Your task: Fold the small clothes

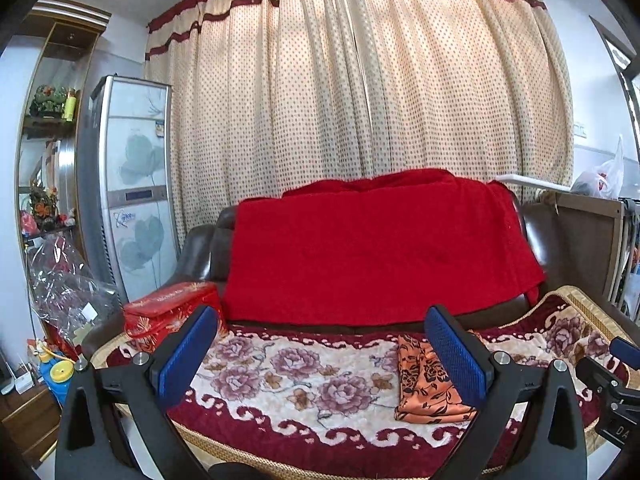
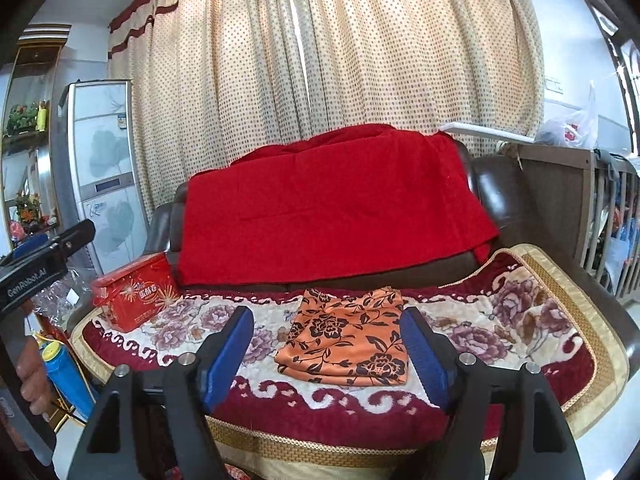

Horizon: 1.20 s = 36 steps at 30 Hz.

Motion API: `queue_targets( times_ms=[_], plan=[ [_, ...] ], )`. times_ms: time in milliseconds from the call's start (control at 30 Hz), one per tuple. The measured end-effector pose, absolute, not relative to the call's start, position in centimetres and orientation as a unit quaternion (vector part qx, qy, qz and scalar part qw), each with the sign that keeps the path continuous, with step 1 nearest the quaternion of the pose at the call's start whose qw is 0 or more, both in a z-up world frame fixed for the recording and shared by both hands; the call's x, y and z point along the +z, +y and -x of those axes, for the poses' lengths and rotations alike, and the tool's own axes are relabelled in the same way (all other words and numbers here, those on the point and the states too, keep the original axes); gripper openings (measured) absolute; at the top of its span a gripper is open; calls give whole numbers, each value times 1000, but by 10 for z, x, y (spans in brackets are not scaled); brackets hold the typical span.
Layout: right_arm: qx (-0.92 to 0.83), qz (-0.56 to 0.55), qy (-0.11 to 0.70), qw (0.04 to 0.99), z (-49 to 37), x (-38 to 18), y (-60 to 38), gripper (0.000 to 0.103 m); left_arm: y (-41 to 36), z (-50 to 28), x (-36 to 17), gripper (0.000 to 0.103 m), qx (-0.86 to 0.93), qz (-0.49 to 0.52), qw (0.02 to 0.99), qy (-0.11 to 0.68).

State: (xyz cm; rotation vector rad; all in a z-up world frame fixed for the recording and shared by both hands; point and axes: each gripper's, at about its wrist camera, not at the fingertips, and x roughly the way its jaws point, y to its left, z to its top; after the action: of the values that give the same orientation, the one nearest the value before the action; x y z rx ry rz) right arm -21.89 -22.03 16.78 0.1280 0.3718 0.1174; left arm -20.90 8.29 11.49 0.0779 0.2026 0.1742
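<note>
An orange garment with a dark flower print point(image 2: 349, 338) lies folded in a neat rectangle on the flowered seat cover point(image 2: 500, 332) of a sofa. In the left wrist view the orange garment point(image 1: 426, 384) is partly hidden behind the right finger. My left gripper point(image 1: 322, 350) is open and empty, held in front of the seat, left of the garment. My right gripper point(image 2: 327, 344) is open and empty, held back from the garment, which shows between its blue pads point(image 2: 224, 360). The left gripper also shows at the left edge of the right wrist view point(image 2: 44, 256).
A red blanket point(image 2: 332, 208) hangs over the dark sofa back. A red tin box point(image 2: 134, 292) stands on the seat's left end. A floor air conditioner point(image 1: 132, 184), a shelf unit point(image 1: 44, 128) and plastic wrap point(image 1: 64, 284) are at the left. A wooden crib point(image 2: 576, 200) stands at the right.
</note>
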Motion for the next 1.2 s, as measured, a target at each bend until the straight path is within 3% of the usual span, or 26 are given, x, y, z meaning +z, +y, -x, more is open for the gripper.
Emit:
queue_targets(
  times_ms=[1200],
  plan=[
    [30, -55, 177, 982, 227, 180, -209, 79, 84, 223, 122, 103, 92, -39, 991, 93]
  ],
)
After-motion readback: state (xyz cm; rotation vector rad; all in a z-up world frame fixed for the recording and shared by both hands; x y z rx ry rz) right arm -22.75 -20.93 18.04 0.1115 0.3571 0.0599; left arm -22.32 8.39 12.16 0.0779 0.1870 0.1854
